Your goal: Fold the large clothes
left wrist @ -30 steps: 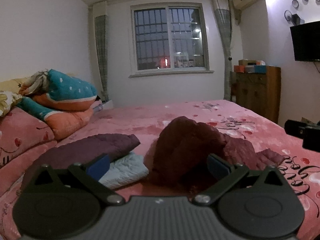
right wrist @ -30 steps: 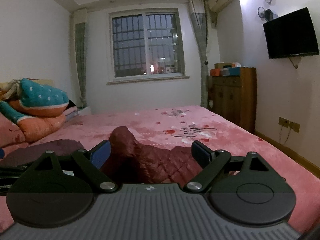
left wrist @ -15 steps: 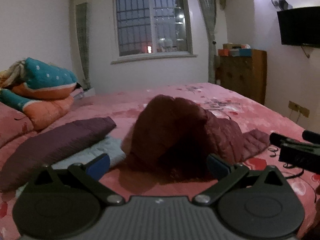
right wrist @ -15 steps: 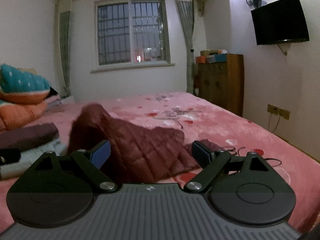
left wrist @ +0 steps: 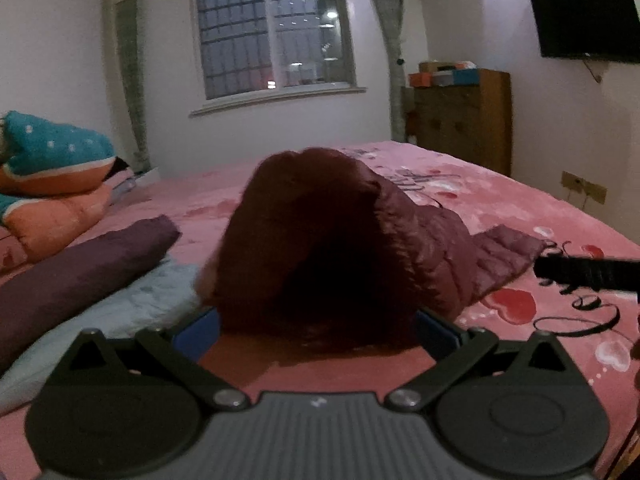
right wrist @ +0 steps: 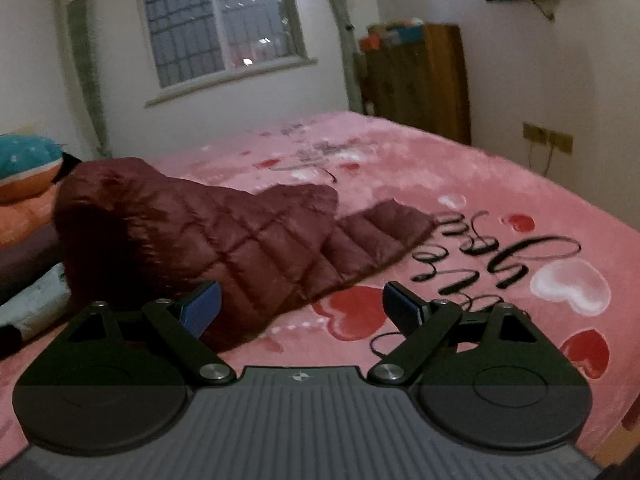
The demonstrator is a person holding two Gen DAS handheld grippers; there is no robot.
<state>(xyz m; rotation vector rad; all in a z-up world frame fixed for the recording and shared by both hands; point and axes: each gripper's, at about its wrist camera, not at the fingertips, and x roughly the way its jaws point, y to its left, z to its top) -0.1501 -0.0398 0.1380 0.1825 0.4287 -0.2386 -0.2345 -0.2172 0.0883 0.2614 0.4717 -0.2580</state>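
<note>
Inspecting left wrist view 1st: left gripper has its jaws spread wide, nothing pinched, w/ the crumpled maroon quilted down jacket heaped directly ahead on the pink heart-print plush bedspread. Jacket bulk sits between the blue pads, hem just beyond them; contact cannot be confirmed. Folded dark purple garment lies over a pale grey-blue folded one at left, near the heap. Right gripper's black body pokes in from the right edge.

Right wrist view: right gripper jaws likewise spread, empty, low over the bedspread; jacket trails right into a flat sleeve or panel.

Judgement: step is approach-to-grasp. Do it well by pinching 1 fabric layer at hem or shoulder, 1 claw each side, then lifting and spreading flat before folding. Slick puffy shell may slip; bite deep.

Writing: black cursive script on bedspread, not legible. Small emblem on gripper housing, no readable brand.
</note>
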